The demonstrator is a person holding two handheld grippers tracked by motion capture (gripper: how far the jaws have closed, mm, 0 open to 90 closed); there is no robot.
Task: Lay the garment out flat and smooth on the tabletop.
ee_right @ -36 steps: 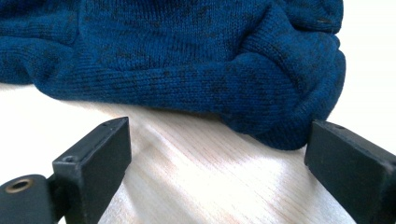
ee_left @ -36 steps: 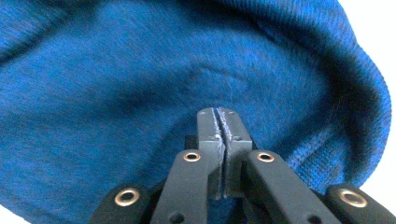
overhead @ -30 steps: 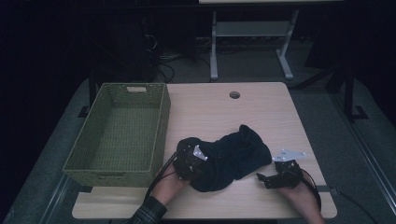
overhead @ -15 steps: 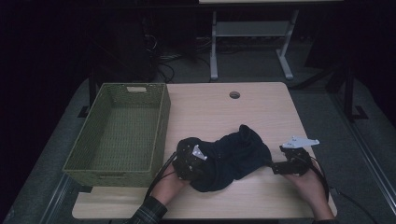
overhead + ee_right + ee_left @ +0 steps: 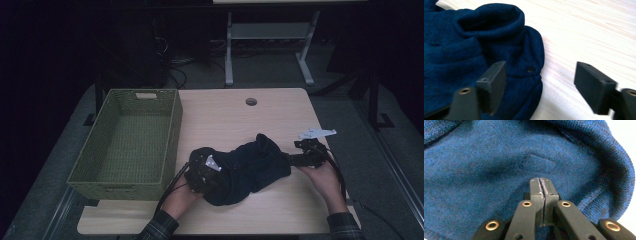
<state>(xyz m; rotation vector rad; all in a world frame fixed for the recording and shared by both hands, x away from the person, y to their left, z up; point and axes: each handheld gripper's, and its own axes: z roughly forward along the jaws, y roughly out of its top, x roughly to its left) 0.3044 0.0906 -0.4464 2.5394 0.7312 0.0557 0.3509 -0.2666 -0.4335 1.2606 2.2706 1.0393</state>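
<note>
A dark blue knit garment (image 5: 250, 165) lies bunched on the wooden table (image 5: 225, 115), near its front edge. My left gripper (image 5: 212, 175) sits at the garment's left end. In the left gripper view this gripper (image 5: 540, 182) is shut, with a fold of the blue knit (image 5: 486, 165) pinched between its jaws. My right gripper (image 5: 292, 160) points at the garment's right end. In the right gripper view its jaws (image 5: 540, 75) stand apart and have just been closing. The garment's hem (image 5: 461, 50), with a snap button (image 5: 531, 69), lies between them, and neither pad presses on it.
A green woven basket (image 5: 172, 135) stands empty at the table's left side, close to the left hand. A round cable hole (image 5: 251, 101) is near the far edge. Bare tabletop (image 5: 280, 120) lies beyond the garment. A dark floor surrounds the table.
My right gripper has moved away from the person, up along the garment's right end, and its jaws have narrowed. The left gripper and the garment have stayed put.
</note>
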